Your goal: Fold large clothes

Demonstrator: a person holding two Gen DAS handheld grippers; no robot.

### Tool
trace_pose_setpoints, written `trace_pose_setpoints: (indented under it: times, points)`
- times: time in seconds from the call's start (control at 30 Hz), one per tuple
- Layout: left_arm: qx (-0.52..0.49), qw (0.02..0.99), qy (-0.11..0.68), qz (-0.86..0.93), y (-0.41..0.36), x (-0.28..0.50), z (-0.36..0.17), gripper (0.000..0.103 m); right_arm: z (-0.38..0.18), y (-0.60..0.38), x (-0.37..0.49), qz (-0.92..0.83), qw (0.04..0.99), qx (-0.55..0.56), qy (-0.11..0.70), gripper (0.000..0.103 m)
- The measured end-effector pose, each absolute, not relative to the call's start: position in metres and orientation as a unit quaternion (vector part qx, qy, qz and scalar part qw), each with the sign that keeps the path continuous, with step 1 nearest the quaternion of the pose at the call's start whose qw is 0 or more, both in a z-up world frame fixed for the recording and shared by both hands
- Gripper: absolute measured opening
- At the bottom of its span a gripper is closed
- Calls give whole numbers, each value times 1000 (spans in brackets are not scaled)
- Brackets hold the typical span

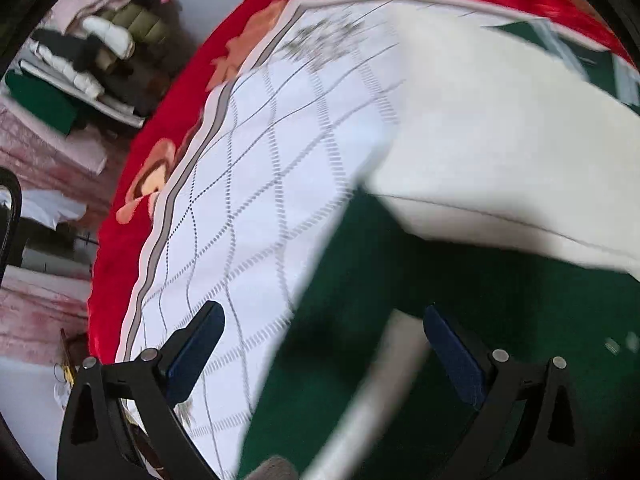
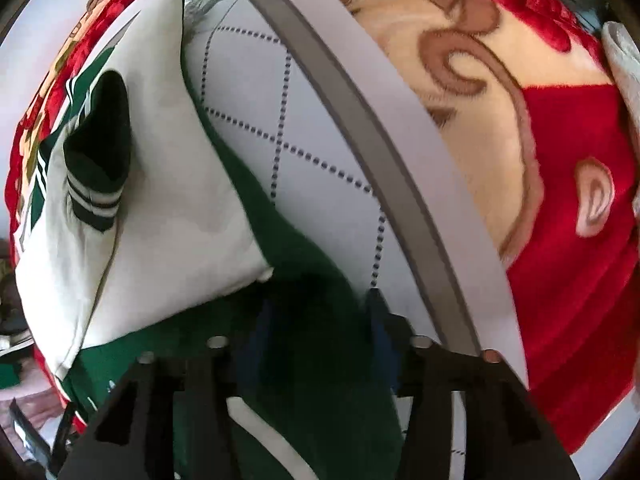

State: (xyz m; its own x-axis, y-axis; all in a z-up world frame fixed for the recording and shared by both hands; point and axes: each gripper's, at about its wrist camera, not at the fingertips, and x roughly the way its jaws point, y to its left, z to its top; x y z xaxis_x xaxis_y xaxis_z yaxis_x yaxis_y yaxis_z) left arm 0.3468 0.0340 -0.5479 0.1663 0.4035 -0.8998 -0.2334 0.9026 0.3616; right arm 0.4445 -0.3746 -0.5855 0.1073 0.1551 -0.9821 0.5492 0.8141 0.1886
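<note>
A dark green jacket with cream sleeves lies on the bed. My left gripper hovers over its edge, jaws wide apart; only the green cloth and a white stripe show below the gap, and nothing is gripped. In the right wrist view the green body runs under a folded cream sleeve that ends in a green striped cuff. My right gripper points down at the green cloth. Its blurred fingers stand apart, with the fabric showing flat between them.
The jacket rests on a white quilted cover with a grey border, spread over a red floral blanket. A heap of folded clothes sits beyond the bed at the upper left. A grey cloth shows at the right edge.
</note>
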Motion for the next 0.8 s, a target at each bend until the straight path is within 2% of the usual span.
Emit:
trace_pose_setpoints:
  times: [0.13, 0.2, 0.27, 0.3, 0.37, 0.4, 0.43, 0.5, 0.57, 0.8]
  points:
    - [93, 753, 628, 175, 35, 366, -568, 102, -586, -347, 447, -160, 696, 243, 657, 52]
    - [103, 767, 611, 164, 29, 367, -566, 102, -585, -323, 479, -167, 700, 233, 655, 52]
    - [102, 779, 599, 156, 29, 373, -562, 96, -575, -327, 453, -168, 704, 223, 653, 52]
    - [91, 784, 595, 151, 29, 375, -558, 87, -574, -321, 454, -167, 706, 219, 652, 52]
    - [51, 787, 599, 136, 43, 380, -557, 43, -571, -311, 456, -163, 711, 210, 652, 51]
    - [39, 788, 599, 133, 51, 387, -554, 36, -569, -303, 463, -154, 714, 207, 651, 43]
    - [36, 788, 599, 136, 56, 388, -555, 34, -561, -299, 477, -142, 718, 206, 649, 37]
    - [35, 789, 595, 148, 60, 392, -556, 35, -555, -282, 484, -128, 726, 201, 645, 25]
    - [30, 789, 593, 156, 69, 397, -557, 37, -551, -270, 489, -115, 732, 206, 640, 21]
    - [37, 785, 588, 191, 122, 410, -552, 38, -540, -218, 529, -47, 745, 208, 632, 20]
